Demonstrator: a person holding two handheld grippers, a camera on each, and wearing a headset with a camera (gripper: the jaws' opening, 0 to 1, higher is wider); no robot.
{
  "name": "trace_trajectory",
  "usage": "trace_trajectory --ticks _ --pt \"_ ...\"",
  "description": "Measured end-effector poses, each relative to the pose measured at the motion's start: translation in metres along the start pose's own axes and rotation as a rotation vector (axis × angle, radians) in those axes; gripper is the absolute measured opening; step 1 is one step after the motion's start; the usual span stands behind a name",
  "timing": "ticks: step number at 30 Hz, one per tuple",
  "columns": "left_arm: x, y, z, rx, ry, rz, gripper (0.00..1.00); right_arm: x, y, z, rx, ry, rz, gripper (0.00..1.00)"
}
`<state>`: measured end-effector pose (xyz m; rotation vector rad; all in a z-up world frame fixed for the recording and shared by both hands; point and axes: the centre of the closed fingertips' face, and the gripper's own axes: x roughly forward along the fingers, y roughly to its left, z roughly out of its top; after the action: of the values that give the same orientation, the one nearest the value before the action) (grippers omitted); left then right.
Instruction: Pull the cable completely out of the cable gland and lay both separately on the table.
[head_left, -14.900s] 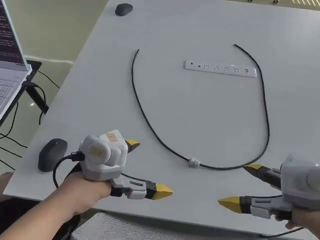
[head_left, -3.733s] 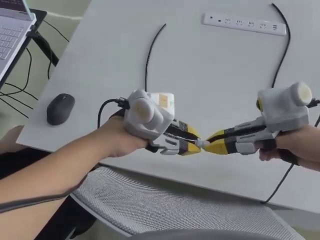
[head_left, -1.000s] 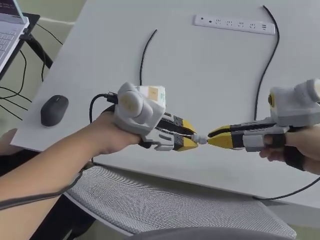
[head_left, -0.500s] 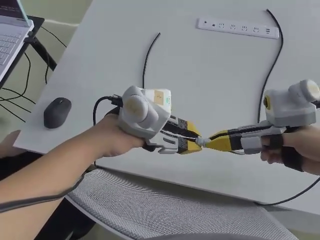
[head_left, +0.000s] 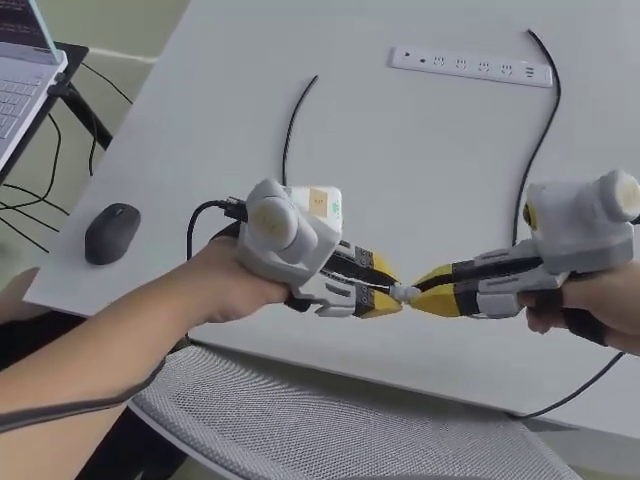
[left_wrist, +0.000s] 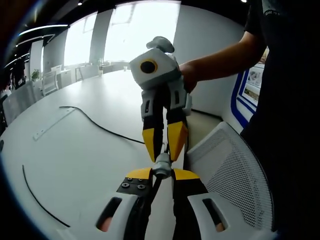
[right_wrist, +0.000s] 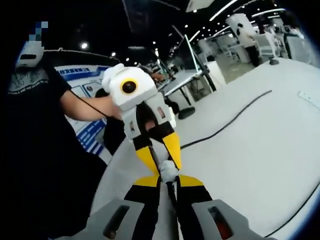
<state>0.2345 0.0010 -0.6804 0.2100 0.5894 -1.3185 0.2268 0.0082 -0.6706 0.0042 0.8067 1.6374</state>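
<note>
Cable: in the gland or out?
In: the cable runs through the gland, from left gripper to right gripper.

Cable gland (head_left: 404, 292) off the table (head_left: 400, 150), now between left tongs (head_left: 385, 291) and right tongs (head_left: 426, 283)

Left gripper (head_left: 386, 289) and right gripper (head_left: 427, 287), hand-held from either side, meet tip to tip, jaws closed.
</note>
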Motion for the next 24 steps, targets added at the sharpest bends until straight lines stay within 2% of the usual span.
trace_trajectory --ticks 1,4,6,7,8,9,14,16,21,24 --pt "0.000 0.000 0.000 -0.007 -0.001 0.002 0.15 0.000 0.000 0.001 -0.050 0.007 -0.021 0.07" --pt "0.000 -0.001 0.000 -0.045 -0.005 -0.002 0.15 0.000 0.000 -0.001 -0.118 0.030 -0.072 0.07" --pt "0.000 -0.001 0.000 -0.056 -0.003 -0.001 0.15 0.001 0.000 -0.002 -0.195 0.046 -0.108 0.07" --pt "0.000 -0.003 -0.001 -0.080 -0.001 -0.007 0.15 0.001 0.001 -0.003 -0.245 0.059 -0.122 0.07" --pt "0.001 -0.003 -0.001 -0.096 -0.001 -0.010 0.15 0.001 0.002 -0.004 -0.271 0.065 -0.135 0.07" --pt "0.001 -0.005 -0.002 -0.136 -0.001 -0.017 0.15 0.001 0.002 -0.005 -0.290 0.067 -0.143 0.07" --pt "0.001 -0.005 -0.003 -0.151 -0.016 -0.022 0.15 0.002 0.003 -0.008 -0.393 0.076 -0.198 0.07" --pt "0.002 -0.006 -0.003 -0.165 -0.017 -0.027 0.15 0.001 0.000 -0.008 -0.467 0.095 -0.217 0.07" --pt "0.005 -0.010 -0.004 -0.183 -0.008 -0.038 0.15 0.001 0.000 -0.014 -0.551 0.127 -0.253 0.07" --pt "0.007 -0.011 -0.005 -0.181 -0.004 -0.037 0.15 0.001 -0.001 -0.016 -0.559 0.135 -0.265 0.07"
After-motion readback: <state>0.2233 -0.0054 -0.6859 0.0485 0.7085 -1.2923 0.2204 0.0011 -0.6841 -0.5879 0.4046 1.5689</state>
